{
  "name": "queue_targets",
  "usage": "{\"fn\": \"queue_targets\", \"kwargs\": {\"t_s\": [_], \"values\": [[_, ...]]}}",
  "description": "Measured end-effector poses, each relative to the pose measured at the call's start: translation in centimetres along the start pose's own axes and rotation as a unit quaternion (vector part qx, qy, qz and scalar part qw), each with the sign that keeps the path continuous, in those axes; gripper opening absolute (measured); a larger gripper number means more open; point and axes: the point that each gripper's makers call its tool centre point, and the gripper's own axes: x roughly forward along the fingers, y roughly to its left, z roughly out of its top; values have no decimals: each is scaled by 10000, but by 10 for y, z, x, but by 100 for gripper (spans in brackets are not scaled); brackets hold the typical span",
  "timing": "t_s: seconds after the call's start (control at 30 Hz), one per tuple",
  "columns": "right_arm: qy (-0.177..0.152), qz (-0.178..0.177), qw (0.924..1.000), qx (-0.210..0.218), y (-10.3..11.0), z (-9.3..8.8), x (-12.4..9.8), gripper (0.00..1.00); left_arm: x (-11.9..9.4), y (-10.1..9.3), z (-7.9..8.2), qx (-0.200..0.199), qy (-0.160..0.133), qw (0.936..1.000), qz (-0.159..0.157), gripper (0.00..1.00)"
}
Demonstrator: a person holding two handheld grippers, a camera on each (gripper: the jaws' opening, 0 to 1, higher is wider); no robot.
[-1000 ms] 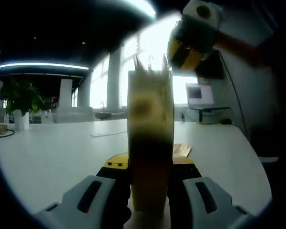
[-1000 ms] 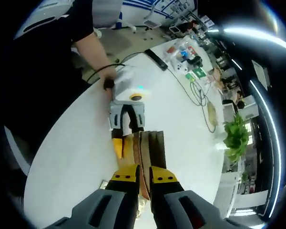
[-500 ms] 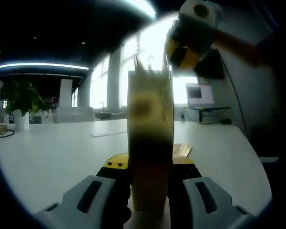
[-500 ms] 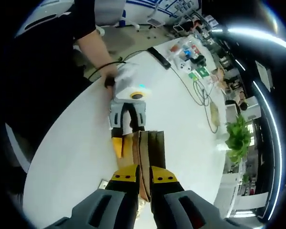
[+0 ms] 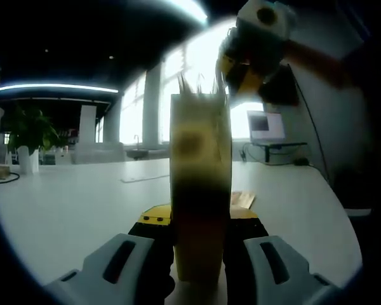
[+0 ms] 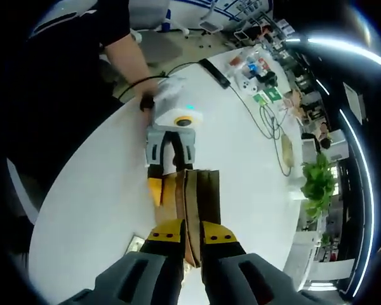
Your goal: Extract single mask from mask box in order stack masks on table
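Observation:
The mask box (image 5: 200, 159), tall and yellow-brown, stands upright on the white table (image 5: 70, 203) with my left gripper (image 5: 200, 222) shut on its lower part. Mask edges (image 5: 193, 86) stick up from its top. My right gripper (image 5: 240, 71) hangs just above that top at the upper right. From above, in the right gripper view, the box (image 6: 208, 190) lies straight ahead, and my right gripper (image 6: 190, 230) is shut on a thin brown mask edge (image 6: 188, 210) rising from it. The left gripper (image 6: 173, 181) clamps the box from the far side, held by a person's hand (image 6: 153, 101).
A flat brownish piece (image 5: 242, 199) lies on the table behind the box, also seen as a small flat piece (image 6: 134, 244) left of my right jaws. Cables and small items (image 6: 254, 79) crowd the far table end, beside a potted plant (image 6: 317, 181). The person stands at the table's left edge.
The right gripper has shifted slightly up and left above the box top. The box and the left gripper have stayed still.

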Motion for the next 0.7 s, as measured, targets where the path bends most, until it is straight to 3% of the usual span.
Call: {"fn": "queue_targets", "kwargs": {"t_s": [0.43, 0.7], "values": [[560, 774, 9941, -518, 1, 0, 8, 3, 0, 0, 0, 8, 1, 10000, -7, 20], [727, 1134, 9899, -434, 0, -1, 11, 4, 1, 1, -1, 0, 3, 10000, -15, 20]]}}
